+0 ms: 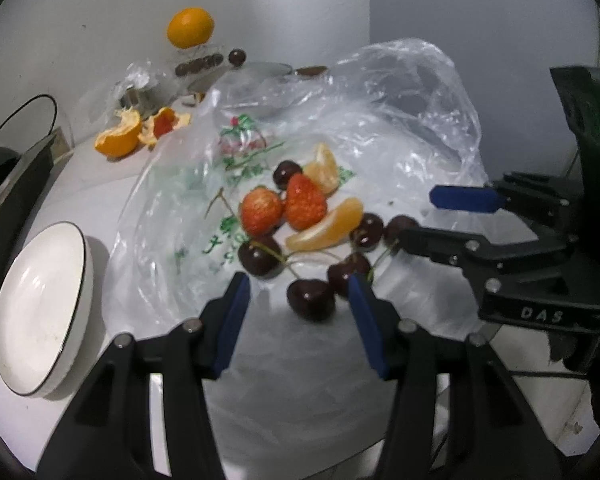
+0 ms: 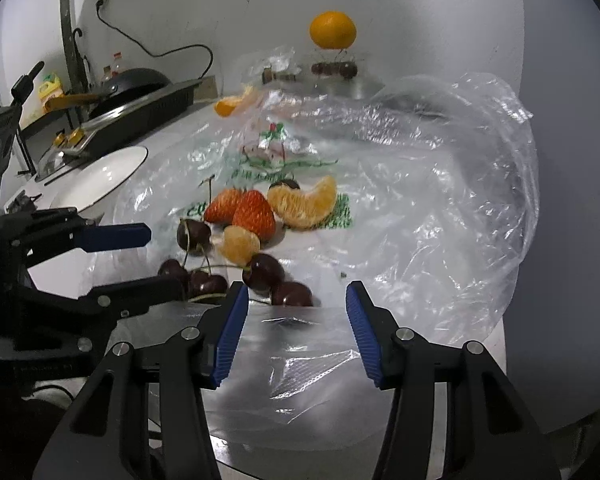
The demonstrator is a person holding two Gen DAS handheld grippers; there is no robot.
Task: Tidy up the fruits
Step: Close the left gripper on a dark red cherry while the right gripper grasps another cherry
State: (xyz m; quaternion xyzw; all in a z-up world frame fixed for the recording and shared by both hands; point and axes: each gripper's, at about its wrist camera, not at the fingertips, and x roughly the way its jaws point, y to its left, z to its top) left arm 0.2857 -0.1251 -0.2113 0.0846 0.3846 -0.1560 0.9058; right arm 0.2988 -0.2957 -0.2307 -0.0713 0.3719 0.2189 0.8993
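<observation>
From the left wrist camera I see my left gripper (image 1: 299,286) tilted down over a clear plastic bag (image 1: 380,120) spread on the white table (image 1: 292,380). Its jaws stand partly apart with nothing clamped — a dark cherry (image 1: 311,299) lies just ahead of the gap, touching neither blue pad as far as I can tell. Beyond it sits the fruit pile: two strawberries (image 1: 284,204) side by side, an orange segment (image 1: 328,226) to their right, a second segment (image 1: 323,168) behind, and more cherries scattered around them. The right gripper (image 1: 432,216) comes in from the right, its lower finger near a cherry at the pile's edge; its jaws are apart and I see nothing pinched. A white plate (image 1: 36,312) rests at the left, well apart from the fruit. Orange peel (image 1: 140,130) lies farther back, and a whole orange (image 1: 191,27) stands near the wall.

From the right wrist camera, my right gripper (image 2: 296,300) hovers over the near edge of the bag (image 2: 440,208), jaws partly open and empty — only plastic film lies between them. Two cherries (image 2: 278,280) sit just ahead of the left pad. The strawberries (image 2: 244,210) and orange segments (image 2: 304,204) are farther in. The left gripper (image 2: 160,258) reaches in from the left, jaws apart. The plate (image 2: 100,178) is behind it.
</observation>
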